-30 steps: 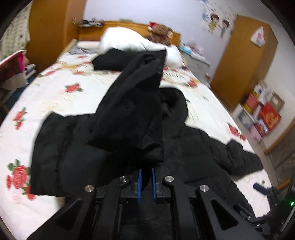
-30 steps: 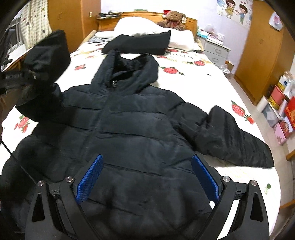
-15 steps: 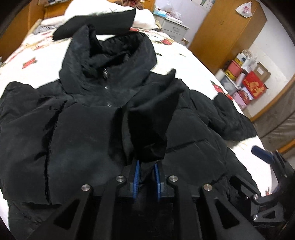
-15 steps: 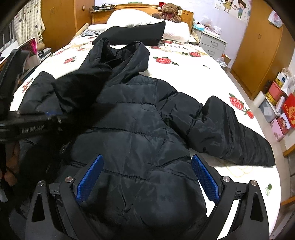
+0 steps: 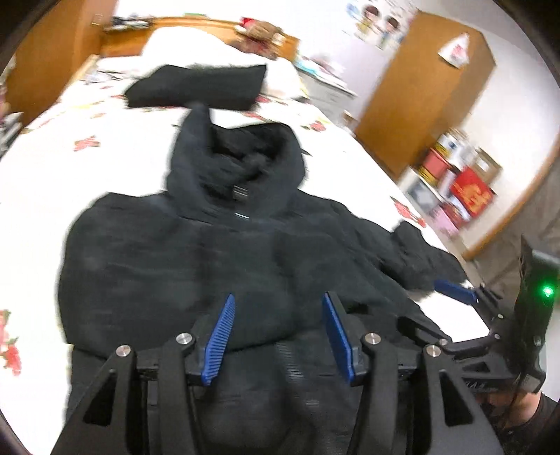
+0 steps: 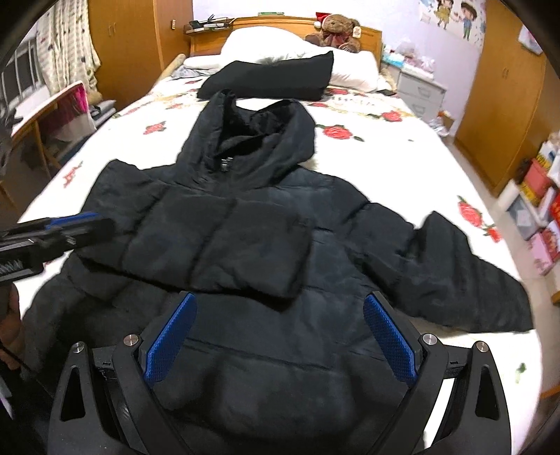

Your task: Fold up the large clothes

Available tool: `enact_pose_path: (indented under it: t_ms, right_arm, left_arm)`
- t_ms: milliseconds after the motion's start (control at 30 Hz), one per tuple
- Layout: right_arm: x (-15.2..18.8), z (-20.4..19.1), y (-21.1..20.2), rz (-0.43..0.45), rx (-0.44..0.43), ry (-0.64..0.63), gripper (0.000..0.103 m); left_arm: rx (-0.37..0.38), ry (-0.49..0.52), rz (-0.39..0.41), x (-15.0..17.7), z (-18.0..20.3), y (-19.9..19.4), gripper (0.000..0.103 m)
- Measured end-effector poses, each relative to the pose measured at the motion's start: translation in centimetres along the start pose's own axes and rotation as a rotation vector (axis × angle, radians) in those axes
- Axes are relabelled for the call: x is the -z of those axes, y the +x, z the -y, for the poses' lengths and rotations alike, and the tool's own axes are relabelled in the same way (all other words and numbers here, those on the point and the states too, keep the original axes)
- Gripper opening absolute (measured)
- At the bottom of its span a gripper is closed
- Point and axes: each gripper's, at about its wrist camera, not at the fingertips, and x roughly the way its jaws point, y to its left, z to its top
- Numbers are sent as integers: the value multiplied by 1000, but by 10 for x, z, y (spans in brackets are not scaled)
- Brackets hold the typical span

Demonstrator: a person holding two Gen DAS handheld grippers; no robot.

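Right wrist view: jacket [image 6: 245, 245] sleeve folded across chest; both claws' jaws apart, left claw [image 5: 280, 336] just opened, empty.

A bed [image 6: 402, 164] with a white sheet printed with red roses fills the middle; white pillows [image 6: 280, 49] lie at twelve o'clock against a wooden headboard [image 6: 371, 33]; a brown teddy bear [image 6: 337, 29] sits behind the pillows; a grey nightstand [image 6: 420, 91] stands at one o'clock; a wooden wardrobe [image 6: 500, 105] at two o'clock; stacked boxes [image 6: 539, 206] at three o'clock; a patterned curtain [image 6: 66, 49] at ten o'clock.
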Motion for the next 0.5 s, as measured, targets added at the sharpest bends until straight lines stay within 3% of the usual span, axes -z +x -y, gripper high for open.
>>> enact_pose_path:
  t_ms: [200, 367, 400, 433, 500]
  right_arm:
    - [-23, -12, 51, -60, -86, 55, 96]
    - [-34, 2, 105, -138, -46, 136, 92]
    - [-34, 9, 115, -162, -46, 171, 82]
    - [-31, 14, 125, -192, -57, 194, 63]
    - [-28, 15, 132, -197, -31, 162, 48]
  left_arm:
    - [-159, -119, 26, -3, -83, -10, 54]
    - [-176, -196, 16, -4, -127, 14, 52]
    - [-174, -199, 11, -4, -130, 21, 52]
    - [-168, -200, 3, -4, -132, 28, 52]
    - [-159, -197, -19, -6, -133, 47, 52]
